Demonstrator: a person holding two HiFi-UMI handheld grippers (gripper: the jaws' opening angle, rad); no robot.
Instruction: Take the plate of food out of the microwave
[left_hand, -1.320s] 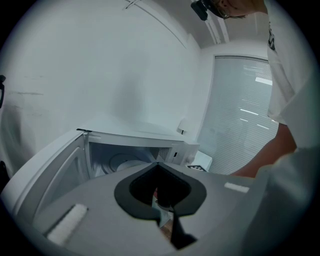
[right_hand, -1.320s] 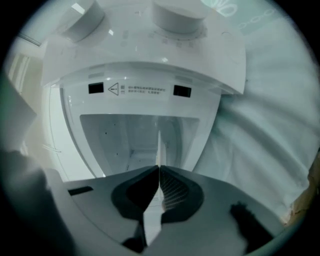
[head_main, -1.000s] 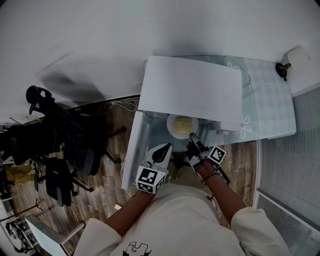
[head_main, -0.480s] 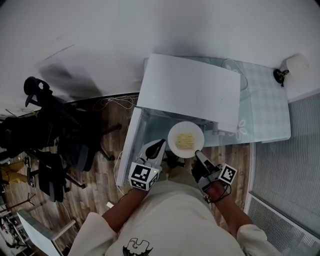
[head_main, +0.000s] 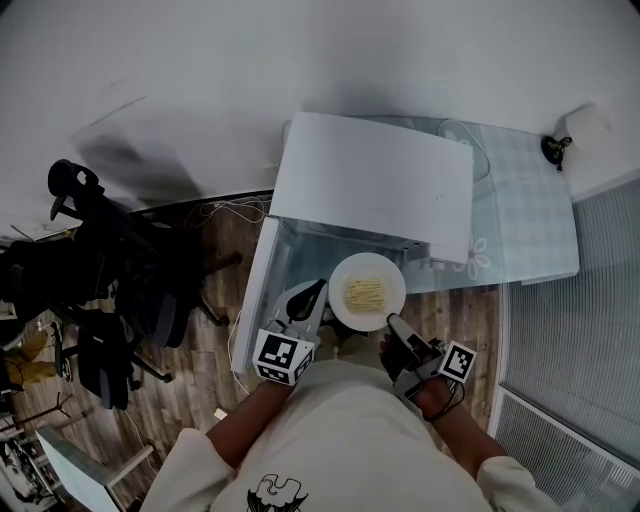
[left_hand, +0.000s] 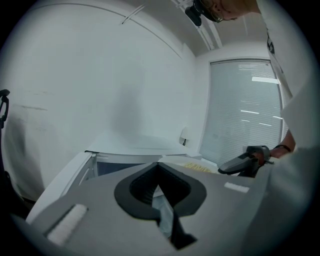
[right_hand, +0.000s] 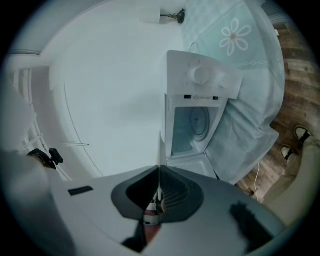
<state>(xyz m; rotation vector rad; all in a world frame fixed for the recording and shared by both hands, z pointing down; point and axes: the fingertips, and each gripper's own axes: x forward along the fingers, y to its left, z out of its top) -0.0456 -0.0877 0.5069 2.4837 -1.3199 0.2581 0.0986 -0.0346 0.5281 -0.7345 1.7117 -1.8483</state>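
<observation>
A white plate (head_main: 367, 292) with pale yellow food (head_main: 366, 293) hangs in the air in front of the white microwave (head_main: 372, 183), clear of its cavity. My right gripper (head_main: 392, 322) is shut on the plate's near rim; in the right gripper view the plate (right_hand: 160, 145) shows edge-on as a thin white line between the jaws of the right gripper (right_hand: 159, 172). The microwave (right_hand: 199, 112) stands open there, its glass turntable (right_hand: 199, 121) bare. My left gripper (head_main: 321, 288) is shut and holds nothing, just left of the plate. In the left gripper view the left gripper (left_hand: 159, 166) points past the plate (left_hand: 194, 167).
The microwave door (head_main: 257, 292) hangs open at the left, beside my left gripper. The microwave sits on a table with a pale green flowered cloth (head_main: 520, 205). Dark office chairs (head_main: 100, 300) stand on the wood floor at the left. Window blinds (head_main: 590, 330) run along the right.
The plate has come out of the microwave toward me with the right gripper shut on its rim. The left gripper drew back slightly and stayed shut.
</observation>
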